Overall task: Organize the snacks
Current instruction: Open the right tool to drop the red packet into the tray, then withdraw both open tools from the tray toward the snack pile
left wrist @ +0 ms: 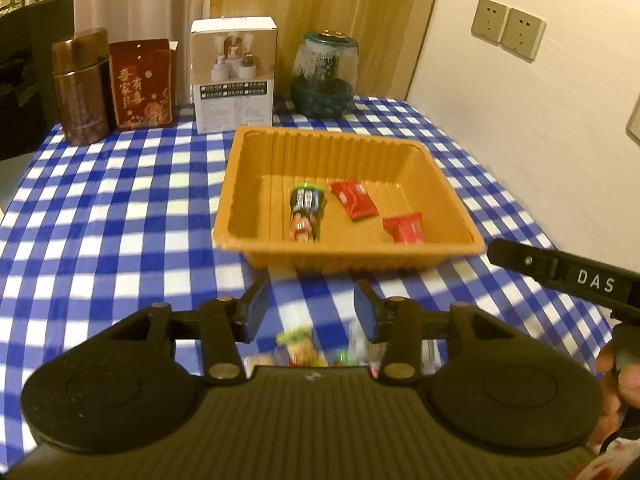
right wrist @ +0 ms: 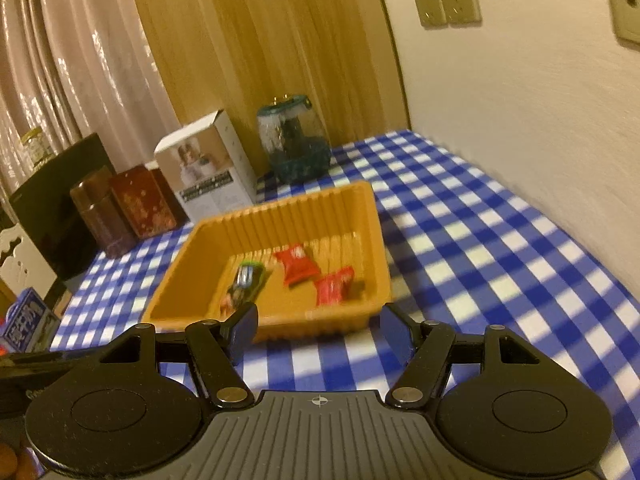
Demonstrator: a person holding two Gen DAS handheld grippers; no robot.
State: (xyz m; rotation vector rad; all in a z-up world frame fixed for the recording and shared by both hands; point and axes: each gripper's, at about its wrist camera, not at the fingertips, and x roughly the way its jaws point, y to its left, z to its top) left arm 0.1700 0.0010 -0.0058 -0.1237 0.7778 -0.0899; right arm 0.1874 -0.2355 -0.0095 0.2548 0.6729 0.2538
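We see a table under a blue-and-white checked cloth (left wrist: 120, 200), pushed against a cream wall (left wrist: 520, 112) that carries a pair of sockets (left wrist: 507, 28). Behind the table hang a pale curtain (right wrist: 80, 60) and a wood-grain panel (left wrist: 320, 0). Along the back edge stand a brown tin (left wrist: 82, 88), a red tin (left wrist: 142, 84), a white carton (left wrist: 234, 76) and a dark green glass jar (left wrist: 323, 76) — all upright and close to one another.

Near the middle of the cloth sits the orange tray (left wrist: 240, 184); in it lie a green-and-black snack packet (left wrist: 306, 208) and two red snack packets (left wrist: 354, 200), apart from each other. More snacks (left wrist: 300, 344) lie blurred on the cloth just below the left gripper (left wrist: 310, 308).

Both tongs stand apart with nothing between them — the right gripper (right wrist: 318, 330) hangs just short of the tray's near wall
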